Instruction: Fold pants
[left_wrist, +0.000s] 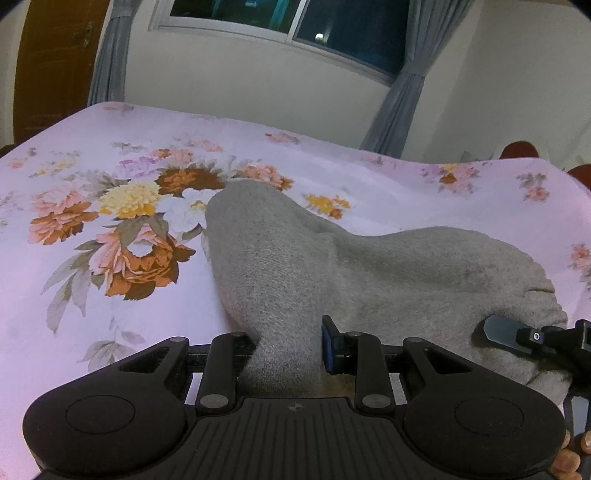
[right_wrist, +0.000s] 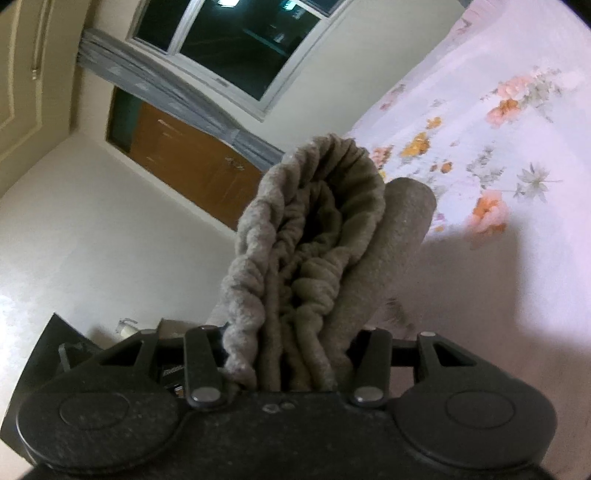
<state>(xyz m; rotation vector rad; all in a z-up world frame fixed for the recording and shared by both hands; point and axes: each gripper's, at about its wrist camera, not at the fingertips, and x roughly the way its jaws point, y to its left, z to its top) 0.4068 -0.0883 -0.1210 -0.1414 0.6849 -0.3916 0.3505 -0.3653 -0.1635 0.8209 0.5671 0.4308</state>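
Left wrist view: the left gripper (left_wrist: 286, 349) is clamped on a fold of the gray pants (left_wrist: 369, 273), which lie ahead of it on the floral bedsheet (left_wrist: 110, 258). To its right, the right gripper (left_wrist: 498, 332) grips the same garment. Right wrist view: the right gripper (right_wrist: 295, 354) pinches the bunched elastic waistband (right_wrist: 314, 236), lifted before the window (right_wrist: 236, 40).
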